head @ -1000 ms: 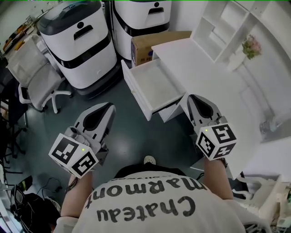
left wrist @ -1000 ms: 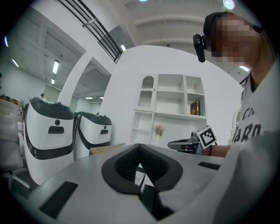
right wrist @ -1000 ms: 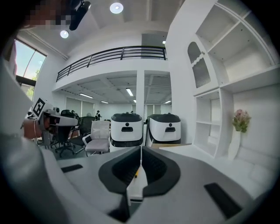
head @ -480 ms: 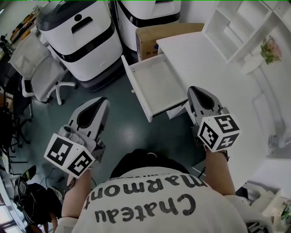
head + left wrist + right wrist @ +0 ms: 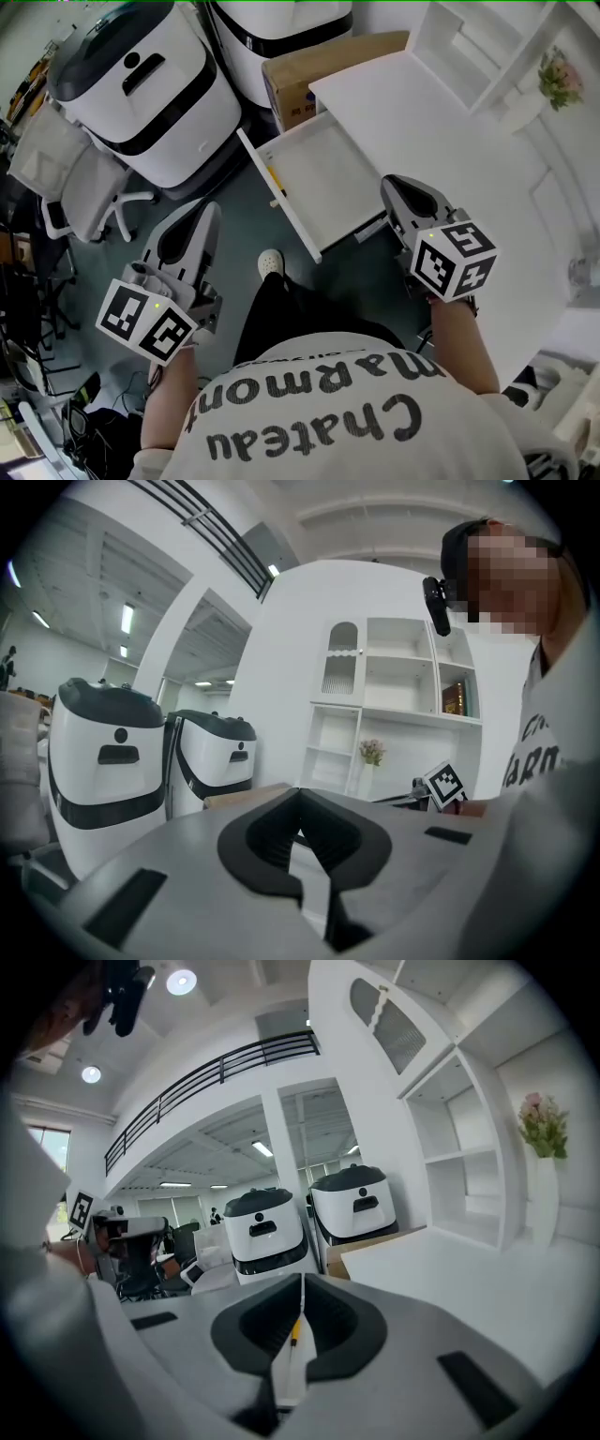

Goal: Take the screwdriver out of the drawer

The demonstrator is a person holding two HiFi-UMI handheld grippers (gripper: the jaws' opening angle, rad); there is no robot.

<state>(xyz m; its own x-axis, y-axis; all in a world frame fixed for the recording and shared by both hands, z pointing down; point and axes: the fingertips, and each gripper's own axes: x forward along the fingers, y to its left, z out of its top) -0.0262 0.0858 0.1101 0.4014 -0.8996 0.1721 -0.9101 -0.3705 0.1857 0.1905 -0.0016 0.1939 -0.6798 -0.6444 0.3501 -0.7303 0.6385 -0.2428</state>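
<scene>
- Both grippers have come forward and lower toward the drawer since the earlier frame, with no change at the jaws.
- Jaws of the right gripper are pressed together with nothing held. Its own view shows only a thin gap between them.
- Jaws of the left gripper likewise meet at their tips and carry nothing.
- Through the right gripper's gap a yellow sliver shows: the screwdriver, lying beyond the jaws and not touched by them.
- From the head view the screwdriver lies inside the open drawer, along the inner side of the front panel near its left end. Earlier the drawer looked bare, so this is the first sight of the target.
- The right gripper's tip hangs just beside the drawer's near right corner, by the edge of the desk. The left gripper hangs over the floor, well apart from the drawer.
- A shoe now shows on the floor between the grippers, nearer the drawer than before, so the person has stepped closer.
- My judgement: this is the approach. Whichever gripper goes for the screwdriver must open before it reaches in.
</scene>
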